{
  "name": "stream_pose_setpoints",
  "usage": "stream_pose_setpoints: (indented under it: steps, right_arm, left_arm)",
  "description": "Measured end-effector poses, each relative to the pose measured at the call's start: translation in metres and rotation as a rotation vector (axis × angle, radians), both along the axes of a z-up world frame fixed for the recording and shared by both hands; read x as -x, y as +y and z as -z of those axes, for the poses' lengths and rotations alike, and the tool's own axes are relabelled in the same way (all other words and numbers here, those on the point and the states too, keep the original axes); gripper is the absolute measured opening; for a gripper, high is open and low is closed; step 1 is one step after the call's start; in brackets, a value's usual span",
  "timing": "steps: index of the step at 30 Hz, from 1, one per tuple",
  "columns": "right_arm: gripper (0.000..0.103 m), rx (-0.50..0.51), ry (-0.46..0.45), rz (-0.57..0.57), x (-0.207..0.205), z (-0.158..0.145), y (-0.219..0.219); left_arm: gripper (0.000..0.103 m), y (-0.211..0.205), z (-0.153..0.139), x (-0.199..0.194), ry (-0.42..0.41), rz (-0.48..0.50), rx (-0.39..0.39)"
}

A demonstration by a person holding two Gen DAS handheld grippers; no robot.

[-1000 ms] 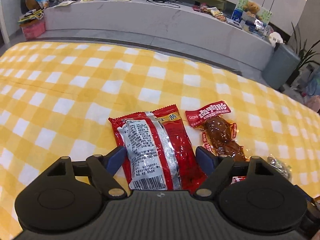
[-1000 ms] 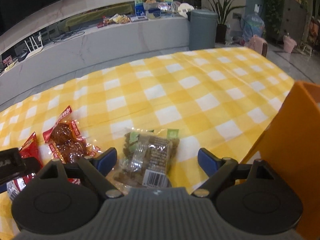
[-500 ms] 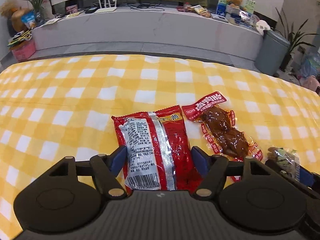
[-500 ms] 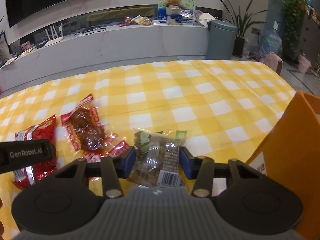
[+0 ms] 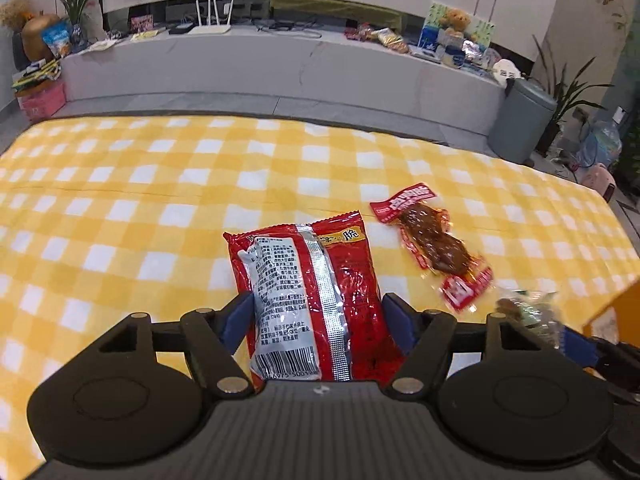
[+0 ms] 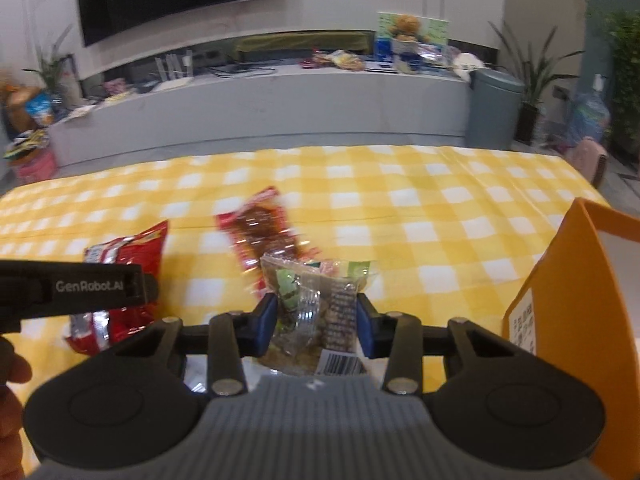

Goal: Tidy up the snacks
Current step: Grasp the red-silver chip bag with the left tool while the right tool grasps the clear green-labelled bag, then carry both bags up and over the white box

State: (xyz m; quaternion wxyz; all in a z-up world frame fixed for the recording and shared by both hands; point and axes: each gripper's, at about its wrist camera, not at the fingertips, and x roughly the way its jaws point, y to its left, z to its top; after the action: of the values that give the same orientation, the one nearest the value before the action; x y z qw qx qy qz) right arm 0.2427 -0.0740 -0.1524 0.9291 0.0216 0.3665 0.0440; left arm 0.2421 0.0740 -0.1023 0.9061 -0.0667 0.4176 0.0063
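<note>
Surface: yellow-and-white checked tablecloth (image 5: 160, 184) covers the table; behind it runs a long grey counter (image 5: 280, 68) with a white router, snack packs and a teddy bear, and a grey bin stands at its right end.
Left gripper (image 5: 316, 320): its blue pads press on both sides of the red snack bag (image 5: 308, 292), which is turned with the printed back and the silver seam toward the camera. The jaws are fairly wide, because the bag is wide. The bag's far end appears lifted off the cloth.
Meat snack pack (image 5: 434, 244): a red-edged clear pack with a dark brown piece inside; it lies flat on the cloth, just to the right of the red bag, and no gripper touches it.
Right gripper (image 6: 316, 326): its jaws have just been closing, and the clear mixed-snack packet (image 6: 316, 300) is between them. Both blue pads press on the packet, and the jaws are rather narrow. In the left wrist view this packet is seen at the right edge, blurred.
Orange box (image 6: 568, 320): it stands at the right side of the table, near the right gripper, and is only partly in view.
Person: part of a hand (image 6: 10, 412) shows at the left edge of the right wrist view.
</note>
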Motion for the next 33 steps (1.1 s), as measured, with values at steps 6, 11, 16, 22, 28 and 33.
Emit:
stream_pose_setpoints:
  steps: [6, 11, 16, 22, 28, 33]
  right_arm:
    - [0.038, -0.064, 0.013, -0.066, 0.037, -0.02, -0.002]
    - [0.038, -0.106, 0.02, -0.117, 0.067, -0.041, -0.008]
    - [0.038, -0.132, 0.012, -0.164, 0.094, -0.067, -0.016]
    - [0.038, -0.139, -0.024, -0.205, 0.122, -0.097, -0.035]
    - [0.038, -0.112, -0.034, -0.208, 0.143, -0.121, -0.071]
    - [0.038, -0.067, -0.038, -0.161, 0.155, -0.136, -0.111]
  left_arm:
    - [0.08, 0.002, -0.021, 0.038, -0.002, 0.025, 0.019]
    - [0.08, 0.004, -0.034, 0.066, -0.004, 0.039, 0.044]
    - [0.08, -0.001, -0.051, 0.089, -0.02, 0.06, 0.076]
    - [0.08, -0.021, -0.076, 0.109, -0.056, 0.126, 0.096]
    - [0.08, -0.057, -0.099, 0.117, -0.089, 0.247, 0.128]
    - [0.08, -0.102, -0.113, 0.112, -0.109, 0.377, 0.127]
